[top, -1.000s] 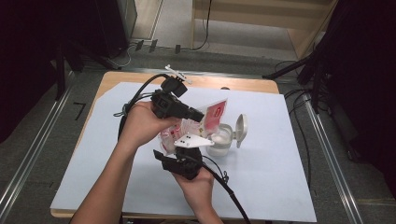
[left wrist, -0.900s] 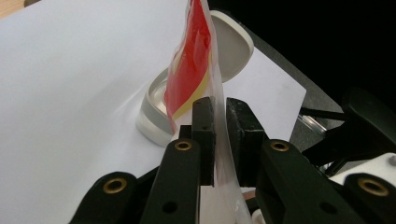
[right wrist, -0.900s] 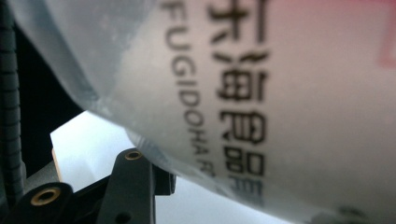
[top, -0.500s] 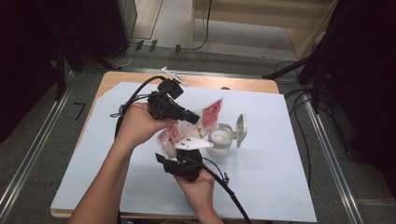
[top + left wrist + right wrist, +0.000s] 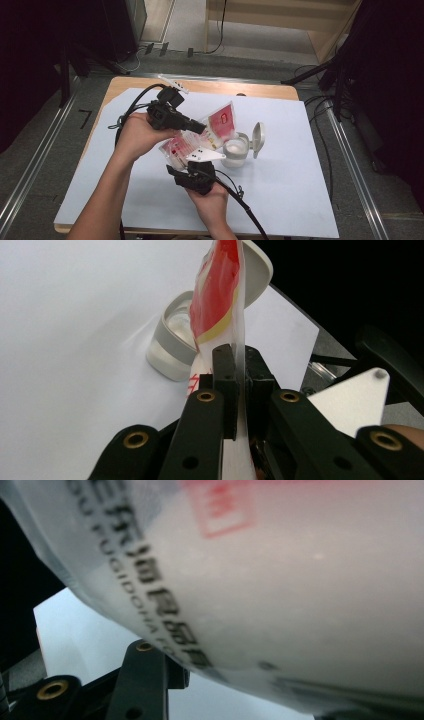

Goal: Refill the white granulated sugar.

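Wooden table (image 5: 116,85) under white sheet (image 5: 290,165), open-lidded clear jar (image 5: 236,152) on it.

1. Left gripper (image 5: 200,128) clamps the upper part of a red-and-white pouch (image 5: 220,125), held above the bench (image 5: 300,165);
2. Right gripper (image 5: 192,167) sits under the pouch's lower end;
3. Open-lidded clear jar (image 5: 235,152) stands just beside the pouch.

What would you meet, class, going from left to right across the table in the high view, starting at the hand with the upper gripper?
Left hand → left gripper → red and white bag → clear jar → jar's open lid.
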